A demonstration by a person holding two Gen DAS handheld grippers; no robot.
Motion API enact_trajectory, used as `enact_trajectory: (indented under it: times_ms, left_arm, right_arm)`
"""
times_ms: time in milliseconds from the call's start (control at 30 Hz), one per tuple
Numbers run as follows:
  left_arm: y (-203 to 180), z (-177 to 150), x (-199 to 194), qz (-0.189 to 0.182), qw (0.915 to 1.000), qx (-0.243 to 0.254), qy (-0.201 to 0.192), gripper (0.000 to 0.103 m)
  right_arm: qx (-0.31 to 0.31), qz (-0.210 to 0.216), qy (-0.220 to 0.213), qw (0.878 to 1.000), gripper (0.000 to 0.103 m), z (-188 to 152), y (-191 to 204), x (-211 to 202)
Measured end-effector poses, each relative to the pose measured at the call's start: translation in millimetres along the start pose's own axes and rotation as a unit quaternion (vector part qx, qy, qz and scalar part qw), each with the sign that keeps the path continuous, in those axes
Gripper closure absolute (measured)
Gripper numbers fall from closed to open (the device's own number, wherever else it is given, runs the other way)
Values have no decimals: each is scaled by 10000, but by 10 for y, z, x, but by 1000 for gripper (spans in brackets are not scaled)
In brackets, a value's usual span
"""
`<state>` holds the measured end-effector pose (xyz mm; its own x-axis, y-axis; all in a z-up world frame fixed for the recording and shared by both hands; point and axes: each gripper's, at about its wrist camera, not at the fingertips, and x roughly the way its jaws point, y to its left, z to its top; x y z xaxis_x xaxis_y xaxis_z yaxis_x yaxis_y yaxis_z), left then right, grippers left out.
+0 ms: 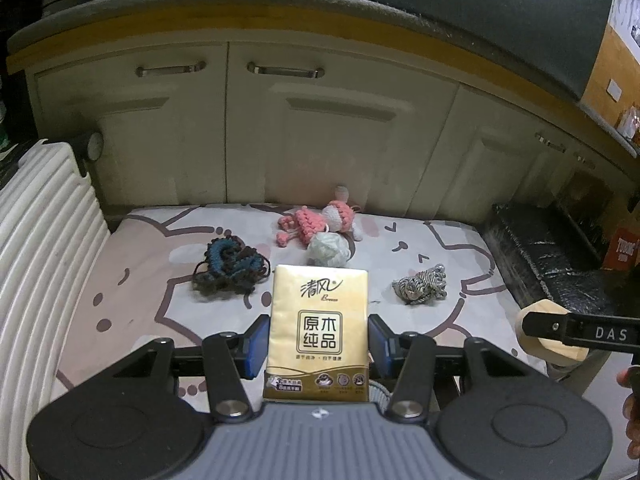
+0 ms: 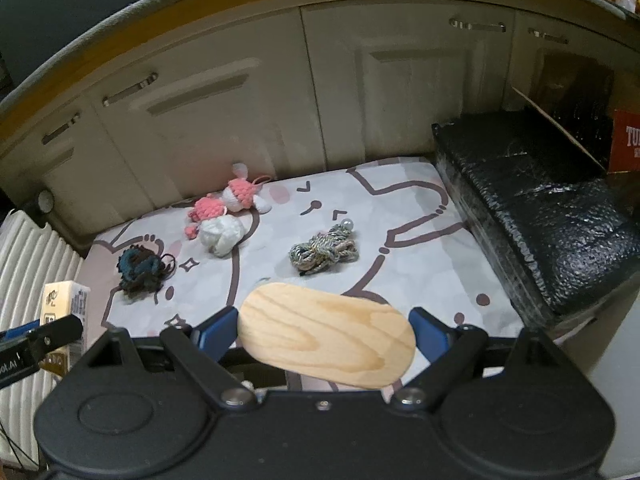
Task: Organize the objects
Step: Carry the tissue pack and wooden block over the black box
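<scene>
Cartoon-print mat laid before cream cabinet doors; white ribbed case along its left edge, black foil-wrapped block along its right, red box behind that block. Four loose items on the mat: dark blue-brown yarn bundle at left; pink crochet doll at the back, near the cabinet; white yarn ball touching the doll's front; grey-green cord knot at right, well apart from the others. Nothing lying between the grippers and these items; near strip of mat bare. Left gripper: blue pads pressed against both sides of a gold tissue pack, held upright above the near edge of the mat, printed face toward the camera, blocking part of the ball from the left view. Right gripper: fingers spread wide, clamped on the two ends of an oval wood block, held flat and crosswise over the near edge of the mat, slightly tilted down to the right. Both held items clear of the mat, not touching the loose items. Tissue pack also visible at far left in the right view, beside the ribbed case.
</scene>
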<state>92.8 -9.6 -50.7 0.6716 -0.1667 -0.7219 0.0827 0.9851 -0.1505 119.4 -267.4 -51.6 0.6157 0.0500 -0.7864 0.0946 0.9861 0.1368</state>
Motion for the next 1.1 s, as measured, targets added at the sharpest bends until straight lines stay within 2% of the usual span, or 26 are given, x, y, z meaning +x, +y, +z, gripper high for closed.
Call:
enact_trajectory:
  times_ms: [367,633,867,1100]
  left_arm:
    - [78,-124,-181,-49,9999,-120,-59,51]
    - [58,-319,-48,-307,9977,-350,497,51]
    - [-20,-507,107,-327,9943,-299,967,51]
    - [5,-592,274,-297,9900,-462,1300,51]
  right_arm:
    - [-159,98,-109,9998,11,-149,95,-247]
    - [-371,192,87,9991,11,-292,180,-238]
    - [-529,358,419,9971,11,-440,242,-189]
    - [-826,466,697,9931,11,-554,359,-147]
